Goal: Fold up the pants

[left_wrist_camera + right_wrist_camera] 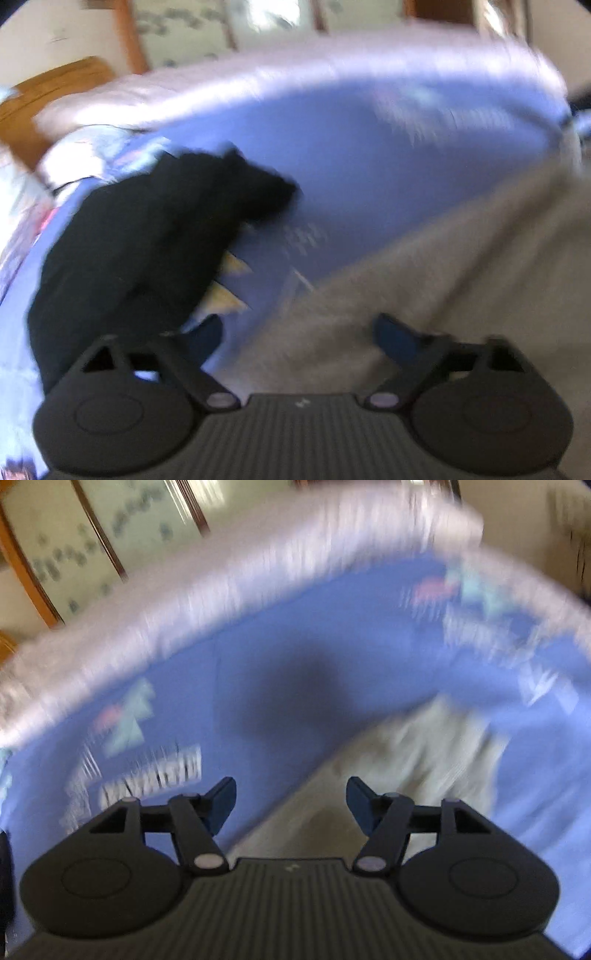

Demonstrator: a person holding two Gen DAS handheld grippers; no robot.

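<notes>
Beige-grey pants [424, 280] lie spread on a blue patterned bed sheet [369, 155], filling the lower right of the left wrist view. My left gripper [299, 336] is open and empty just above the near edge of the pants. In the right wrist view the pants [417, 753] run from the centre bottom to the right. My right gripper [291, 801] is open and empty, hovering over their near left edge. Both views are motion-blurred.
A black garment [147, 236] lies bunched on the sheet left of the pants. A white quilt [221, 590] runs along the far side of the bed. Wooden furniture [48, 96] and panelled doors [74, 535] stand behind.
</notes>
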